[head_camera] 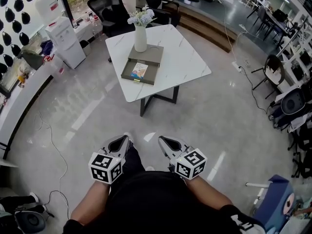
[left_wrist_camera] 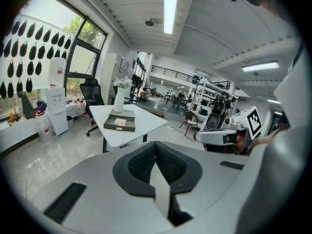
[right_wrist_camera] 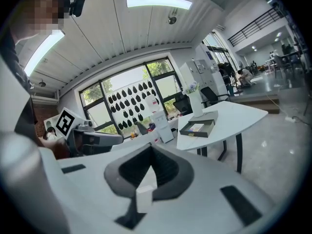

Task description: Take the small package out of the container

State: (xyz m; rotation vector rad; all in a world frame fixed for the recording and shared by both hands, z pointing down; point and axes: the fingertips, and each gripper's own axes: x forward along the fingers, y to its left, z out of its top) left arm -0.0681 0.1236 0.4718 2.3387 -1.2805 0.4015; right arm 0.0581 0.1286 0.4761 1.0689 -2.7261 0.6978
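Grey container (head_camera: 146,55) holding the small package (head_camera: 139,71) is too far to reach, so the left gripper (head_camera: 127,137) and right gripper (head_camera: 161,139) are squeezed shut, empty.

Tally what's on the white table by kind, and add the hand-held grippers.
Vase with flowers: 1
Container: 1
Small package, lying in the container: 1
Hand-held grippers: 2 (left hand-held gripper, right hand-held gripper, both shut and empty)
Total: 5
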